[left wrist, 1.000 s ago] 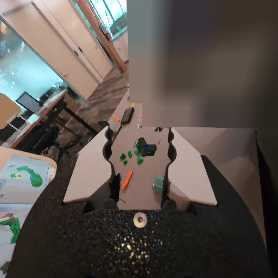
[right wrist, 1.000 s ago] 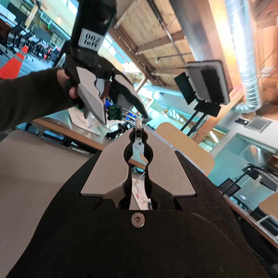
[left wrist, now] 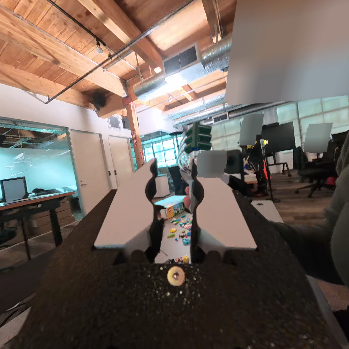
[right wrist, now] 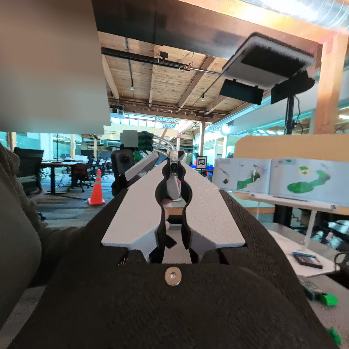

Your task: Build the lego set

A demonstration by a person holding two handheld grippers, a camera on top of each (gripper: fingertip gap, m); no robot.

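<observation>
Two claws, raised. Right claw (right wrist: 174,164): pinching one green lego assembly (right wrist: 145,141) by its grey end, assembly at 12 o'clock. Left claw (left wrist: 174,166): spread, empty. One instruction booklet (right wrist: 272,175) at 3 o'clock.

Grey table (left wrist: 171,251) in left wrist view: small loose lego pieces (left wrist: 181,229) scattered, pastel colours, yellow, green, blue, pink. Lego box (left wrist: 172,207) at far end, just behind pieces.

Right wrist view: pale table surface (right wrist: 321,313) at right. Green lego pieces (right wrist: 329,299) near its edge. Dark flat device (right wrist: 307,260) farther back. Stand with open instruction booklet (right wrist: 279,173) on it.
</observation>
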